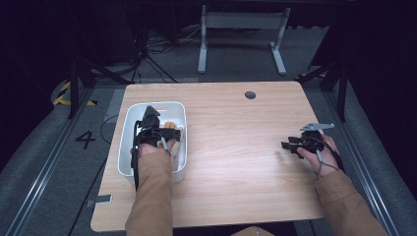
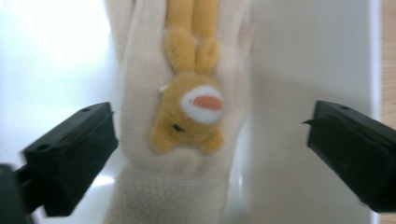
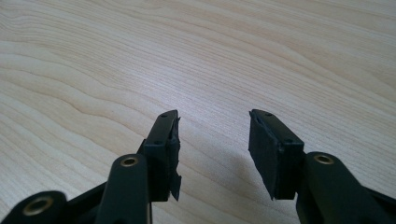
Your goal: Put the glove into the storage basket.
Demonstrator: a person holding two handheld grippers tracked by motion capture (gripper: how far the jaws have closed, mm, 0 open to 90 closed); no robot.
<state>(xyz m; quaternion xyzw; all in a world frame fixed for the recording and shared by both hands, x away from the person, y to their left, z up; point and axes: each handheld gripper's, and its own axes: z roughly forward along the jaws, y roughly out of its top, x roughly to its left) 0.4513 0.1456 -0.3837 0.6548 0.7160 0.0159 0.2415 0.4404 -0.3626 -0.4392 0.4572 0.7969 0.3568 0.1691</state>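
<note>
The cream glove [image 2: 182, 154] with a plush rabbit [image 2: 189, 112] lies inside the white bin [image 1: 129, 142], soft, light, floppy; best pinched at its cuff. Left gripper [image 2: 210, 140] gapes released around it; right gripper [image 3: 215, 149] stands parted, empty.

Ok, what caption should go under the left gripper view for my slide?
Left gripper with jaws open above a cream glove bearing a small yellow plush animal, lying in a white bin.
</note>
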